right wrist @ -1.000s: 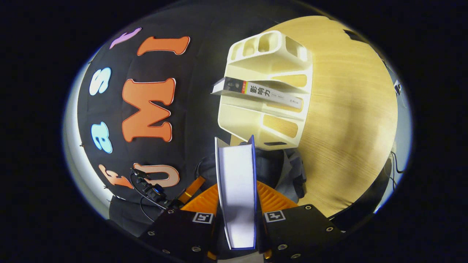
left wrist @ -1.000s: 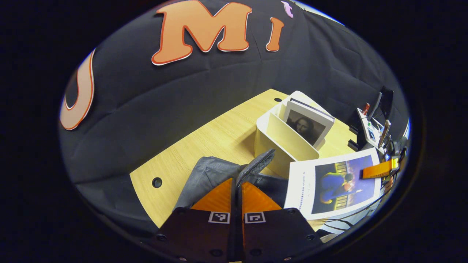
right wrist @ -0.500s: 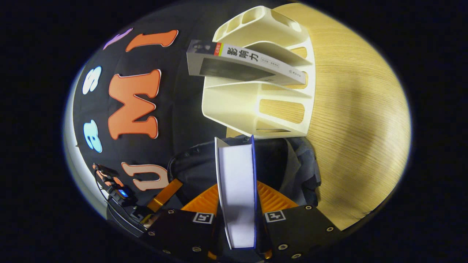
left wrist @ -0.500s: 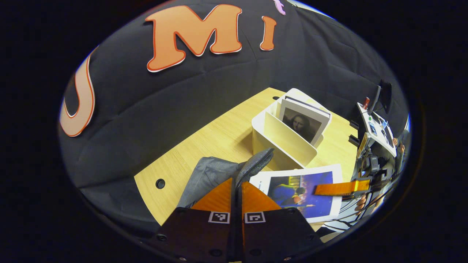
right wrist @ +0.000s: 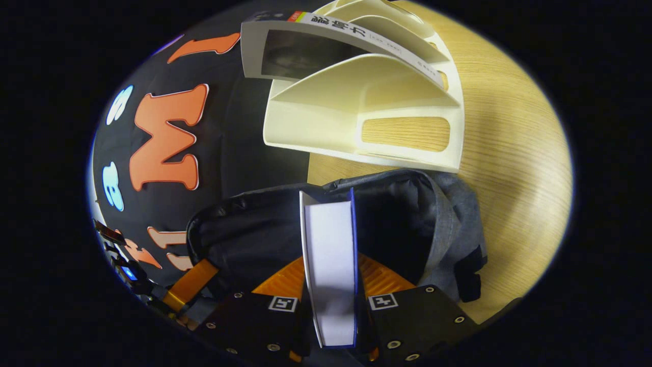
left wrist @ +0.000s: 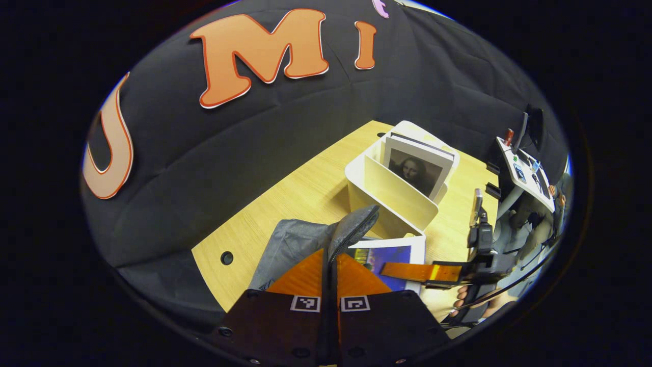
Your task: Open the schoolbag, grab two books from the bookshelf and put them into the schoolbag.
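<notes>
The grey schoolbag (left wrist: 293, 242) lies on the wooden desk, and my left gripper (left wrist: 330, 255) is shut on its zippered flap (left wrist: 356, 227), holding it up. My right gripper (right wrist: 330, 259) is shut on a blue-covered book (right wrist: 328, 229), edge-on, over the bag's dark open mouth (right wrist: 402, 224). In the left gripper view that book (left wrist: 395, 252) is partly hidden behind the flap, with the right gripper (left wrist: 423, 271) on it. The cream bookshelf (left wrist: 392, 191) stands behind the bag and holds a second book (left wrist: 415, 168) with a portrait cover. The right gripper view shows the shelf (right wrist: 356, 117) and that book (right wrist: 305, 51).
The desk (left wrist: 300, 188) has a cable hole (left wrist: 226, 258) near its left edge. A stand with small devices (left wrist: 524, 165) is at the far right. A hand (left wrist: 476, 298) holds the right gripper. The left gripper's finger (right wrist: 191, 285) shows beside the bag.
My right gripper has carried the blue book down and leftward to the bag's mouth, so less of its cover shows. The left gripper keeps the flap raised.
</notes>
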`<state>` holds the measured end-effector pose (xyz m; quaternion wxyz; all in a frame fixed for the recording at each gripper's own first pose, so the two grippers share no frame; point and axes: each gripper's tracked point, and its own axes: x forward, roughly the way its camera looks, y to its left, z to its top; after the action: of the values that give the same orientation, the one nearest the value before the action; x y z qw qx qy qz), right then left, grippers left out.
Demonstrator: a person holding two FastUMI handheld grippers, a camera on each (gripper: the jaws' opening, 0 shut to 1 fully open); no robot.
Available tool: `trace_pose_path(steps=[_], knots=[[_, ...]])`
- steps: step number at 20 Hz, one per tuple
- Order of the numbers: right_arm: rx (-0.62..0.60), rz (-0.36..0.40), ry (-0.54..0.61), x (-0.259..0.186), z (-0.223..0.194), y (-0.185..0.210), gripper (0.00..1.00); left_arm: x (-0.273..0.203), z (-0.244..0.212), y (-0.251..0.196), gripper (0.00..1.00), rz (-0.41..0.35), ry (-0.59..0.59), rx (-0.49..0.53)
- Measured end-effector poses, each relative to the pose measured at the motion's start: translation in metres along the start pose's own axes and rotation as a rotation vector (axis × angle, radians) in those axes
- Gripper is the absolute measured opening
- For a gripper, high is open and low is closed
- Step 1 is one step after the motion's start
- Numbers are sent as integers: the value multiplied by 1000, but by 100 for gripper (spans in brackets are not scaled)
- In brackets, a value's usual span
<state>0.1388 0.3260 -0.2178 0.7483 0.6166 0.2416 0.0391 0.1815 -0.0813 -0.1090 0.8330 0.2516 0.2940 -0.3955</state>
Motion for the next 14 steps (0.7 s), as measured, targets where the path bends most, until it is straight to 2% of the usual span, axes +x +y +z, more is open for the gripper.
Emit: trace_pose_path(steps=[8,9,10,11,12,13,14], knots=[[19,-69,-53,48,-13,13,36,-2,0,-24,1,-43,-2,17],[19,-82,-59,54,-11,13,46,-2,0,-25,1,-43,-2,22],[16,-100,-61,56,-11,13,36,-1,-1,-25,1,-40,-2,28],[21,-116,-53,58,-13,10,37,-2,-2,-24,1,-37,-1,32],[32,-143,-37,57,-13,5,48,-1,-3,-22,1,-36,0,30],[43,-176,-21,55,-14,-3,43,-1,-4,-18,1,-32,1,22],[52,-212,-10,52,-15,-10,48,-1,-5,-14,1,-29,3,11]])
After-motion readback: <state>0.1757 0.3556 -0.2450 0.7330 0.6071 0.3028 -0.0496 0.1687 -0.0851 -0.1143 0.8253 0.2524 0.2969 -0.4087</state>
